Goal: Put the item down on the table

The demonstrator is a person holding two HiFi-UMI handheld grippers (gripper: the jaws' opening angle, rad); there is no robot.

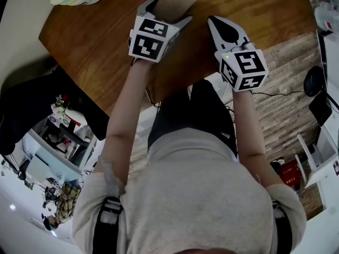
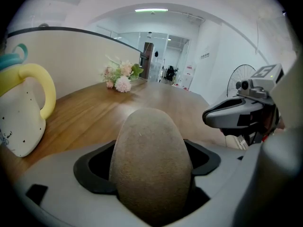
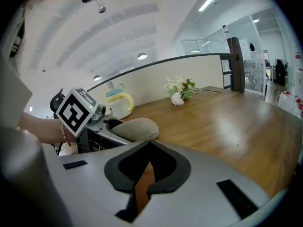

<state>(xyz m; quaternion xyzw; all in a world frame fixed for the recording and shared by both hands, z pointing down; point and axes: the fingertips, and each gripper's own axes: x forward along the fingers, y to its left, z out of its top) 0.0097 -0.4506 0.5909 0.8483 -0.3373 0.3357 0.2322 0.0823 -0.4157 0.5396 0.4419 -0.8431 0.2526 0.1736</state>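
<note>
While clamped between wide-set jaws of left gripper (image 1: 168, 12), pebble-shaped item (image 2: 150, 160), matte, fine-grained, grey-brown, low over glossy wooden table (image 1: 106, 41), right gripper (image 3: 144, 186) alongside, jaws pressed together, empty.

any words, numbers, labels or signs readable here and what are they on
No text can be read in any view.
left cube: black-and-white square marker patterns only, no letters.
right cube: the same, patterns only.
wall sign, left gripper view: dark print, too small to read.
</note>
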